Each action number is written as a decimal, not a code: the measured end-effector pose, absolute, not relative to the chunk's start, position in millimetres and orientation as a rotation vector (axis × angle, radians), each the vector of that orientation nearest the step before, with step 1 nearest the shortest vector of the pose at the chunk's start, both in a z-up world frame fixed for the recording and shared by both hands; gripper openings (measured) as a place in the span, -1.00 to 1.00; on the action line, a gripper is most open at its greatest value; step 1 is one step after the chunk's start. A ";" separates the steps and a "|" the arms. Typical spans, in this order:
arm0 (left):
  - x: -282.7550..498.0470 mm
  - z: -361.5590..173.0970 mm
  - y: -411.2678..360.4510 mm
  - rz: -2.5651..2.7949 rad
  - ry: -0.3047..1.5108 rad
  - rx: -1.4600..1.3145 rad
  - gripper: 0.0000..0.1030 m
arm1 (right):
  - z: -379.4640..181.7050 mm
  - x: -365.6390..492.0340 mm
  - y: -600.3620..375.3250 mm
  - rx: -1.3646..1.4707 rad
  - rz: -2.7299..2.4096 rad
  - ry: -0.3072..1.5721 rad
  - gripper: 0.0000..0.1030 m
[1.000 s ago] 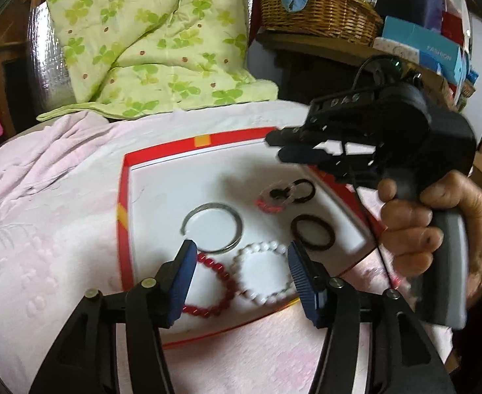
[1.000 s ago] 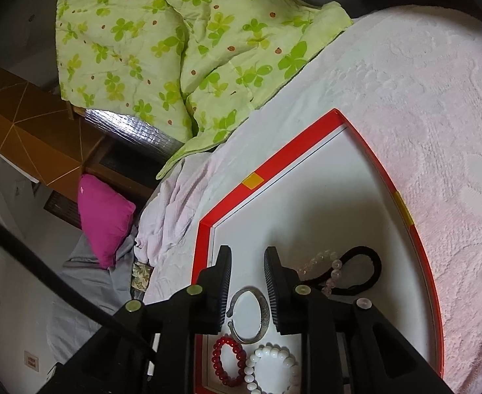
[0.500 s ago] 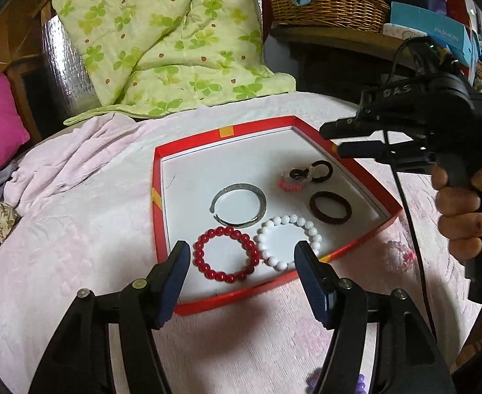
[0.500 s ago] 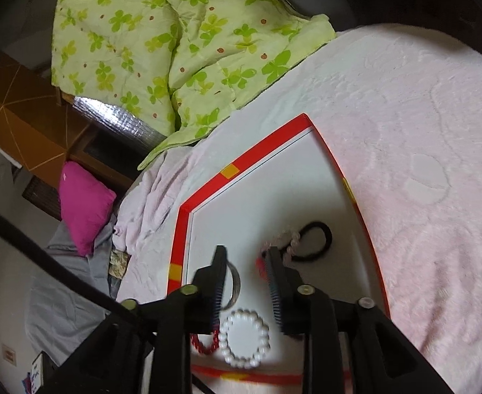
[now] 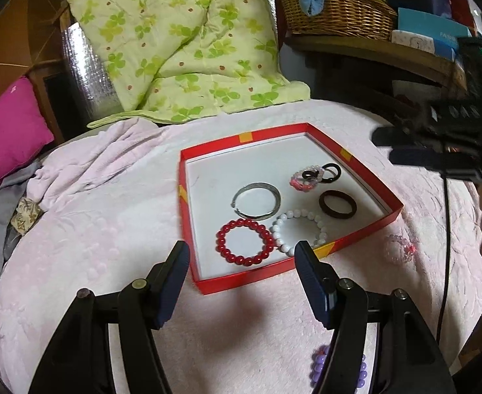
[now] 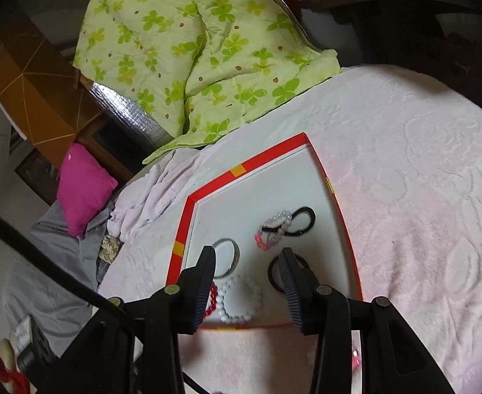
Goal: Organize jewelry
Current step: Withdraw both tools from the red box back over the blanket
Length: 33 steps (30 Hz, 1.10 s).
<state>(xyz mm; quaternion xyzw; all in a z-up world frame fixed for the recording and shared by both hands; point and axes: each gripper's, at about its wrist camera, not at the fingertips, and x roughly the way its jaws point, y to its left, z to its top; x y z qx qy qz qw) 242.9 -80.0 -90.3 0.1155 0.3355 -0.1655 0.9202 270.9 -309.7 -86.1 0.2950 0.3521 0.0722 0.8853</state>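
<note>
A red-rimmed tray (image 5: 293, 271) (image 6: 181, 229) on the pink blanket holds a red bead bracelet (image 5: 244, 242), a white bead bracelet (image 5: 300, 231) (image 6: 239, 302), a silver bangle (image 5: 256, 201) (image 6: 229, 256), a dark ring bangle (image 5: 337, 204), and a pink bead bracelet tangled with a black hair tie (image 5: 313, 177) (image 6: 285, 226). My left gripper (image 5: 241, 282) is open and empty, just before the tray's near rim. My right gripper (image 6: 247, 290) (image 5: 401, 149) is open and empty above the tray's near right side. A pale pink bracelet (image 5: 398, 248) lies outside the tray, and a purple bead bracelet (image 5: 319, 366) lies under the left gripper.
A green clover quilt (image 5: 181, 42) lies behind the tray. A magenta pillow (image 5: 11, 131) is at far left. A wicker basket (image 5: 336, 10) and boxes stand on a shelf at back right. Grey cloth (image 6: 53, 282) lies at the bed's left edge.
Both grippers have pulled back from the tray toward me. The right gripper's fingers have opened wider. The jewelry in the tray has not moved.
</note>
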 end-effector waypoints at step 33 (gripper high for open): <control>194.3 -68.2 -27.5 -0.179 0.623 0.174 0.30 | -92.9 178.6 -295.2 0.527 0.148 0.742 -0.15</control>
